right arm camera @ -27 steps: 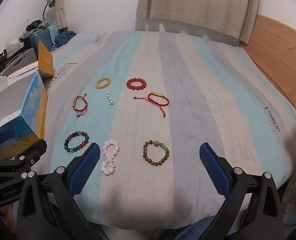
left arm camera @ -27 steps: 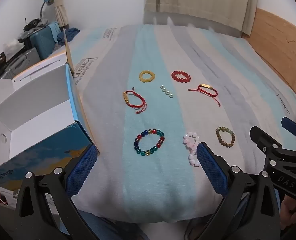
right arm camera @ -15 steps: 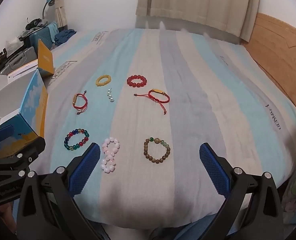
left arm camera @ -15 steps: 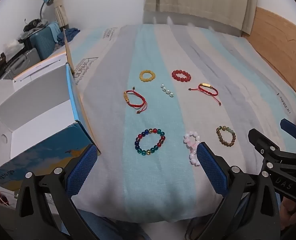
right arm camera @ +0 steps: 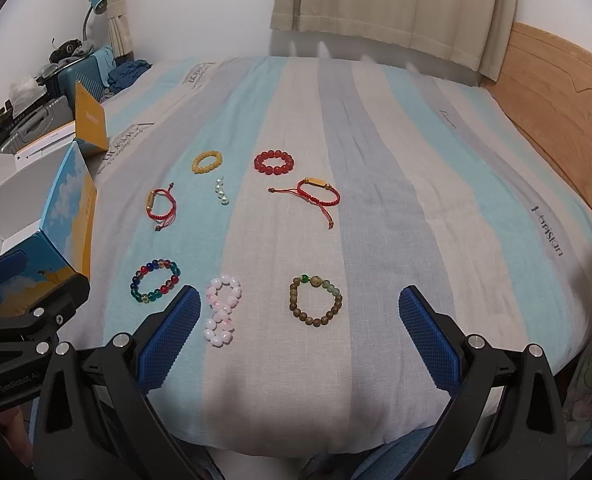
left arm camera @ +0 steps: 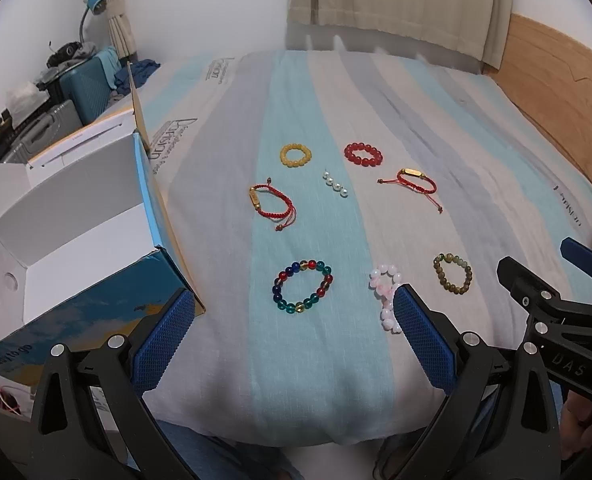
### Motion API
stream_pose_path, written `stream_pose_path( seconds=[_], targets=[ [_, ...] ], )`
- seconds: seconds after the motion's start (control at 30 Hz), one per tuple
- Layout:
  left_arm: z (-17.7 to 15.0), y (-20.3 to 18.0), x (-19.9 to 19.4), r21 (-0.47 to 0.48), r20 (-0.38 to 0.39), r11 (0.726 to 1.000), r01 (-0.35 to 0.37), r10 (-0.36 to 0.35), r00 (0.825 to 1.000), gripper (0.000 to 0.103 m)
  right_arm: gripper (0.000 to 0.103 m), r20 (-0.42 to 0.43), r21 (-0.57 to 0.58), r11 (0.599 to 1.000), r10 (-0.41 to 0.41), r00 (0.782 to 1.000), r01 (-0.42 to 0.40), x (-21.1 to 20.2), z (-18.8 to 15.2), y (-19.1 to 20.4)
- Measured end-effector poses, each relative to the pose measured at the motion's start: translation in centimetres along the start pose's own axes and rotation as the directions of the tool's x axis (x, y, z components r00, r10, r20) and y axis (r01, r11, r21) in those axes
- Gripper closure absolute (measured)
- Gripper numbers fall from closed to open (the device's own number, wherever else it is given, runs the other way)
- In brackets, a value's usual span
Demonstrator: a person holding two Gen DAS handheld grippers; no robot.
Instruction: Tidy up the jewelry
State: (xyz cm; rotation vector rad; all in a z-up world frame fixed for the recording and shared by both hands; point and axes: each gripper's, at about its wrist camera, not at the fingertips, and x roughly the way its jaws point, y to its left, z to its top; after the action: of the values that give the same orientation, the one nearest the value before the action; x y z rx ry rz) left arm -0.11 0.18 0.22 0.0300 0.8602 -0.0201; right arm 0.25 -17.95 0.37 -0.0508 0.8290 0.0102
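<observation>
Several bracelets lie on the striped bedspread (left arm camera: pixel 315 380). Near row: a multicoloured glass bead bracelet (left arm camera: pixel 301 286), a twisted pink bead bracelet (right arm camera: pixel 222 314), a brown-green bead bracelet (right arm camera: pixel 315 302). Farther: two red cord bracelets (left arm camera: pixel 272 206) (right arm camera: pixel 315 194), a yellow bead bracelet (left arm camera: pixel 295 155), a red bead bracelet (right arm camera: pixel 274 162) and a short pearl string (left arm camera: pixel 335 185). My left gripper (left arm camera: pixel 294 340) is open and empty, just before the multicoloured bracelet. My right gripper (right arm camera: pixel 296 338) is open and empty, before the brown-green bracelet.
An open blue-and-white cardboard box (left arm camera: pixel 68 240) stands at the bed's left edge, empty inside. Suitcases and clutter (left arm camera: pixel 56 96) stand beyond it. A wooden headboard (right arm camera: pixel 555 120) runs along the right. Curtains (right arm camera: pixel 395 4) hang at the back.
Both grippers have shifted only slightly; the view has crept a little closer to the bed. Nothing was picked up or moved.
</observation>
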Motion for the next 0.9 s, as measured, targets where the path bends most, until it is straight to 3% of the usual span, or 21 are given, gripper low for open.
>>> stream_pose_path(
  seconds=[0.9],
  targets=[
    [-0.22,0.08,0.09,-0.002,-0.015,1.0,0.028,-0.028,1.0,0.006,0.007,-0.011,-0.002,1.0,0.014,1.0,-0.014,-0.32,-0.11,0.13]
  ],
)
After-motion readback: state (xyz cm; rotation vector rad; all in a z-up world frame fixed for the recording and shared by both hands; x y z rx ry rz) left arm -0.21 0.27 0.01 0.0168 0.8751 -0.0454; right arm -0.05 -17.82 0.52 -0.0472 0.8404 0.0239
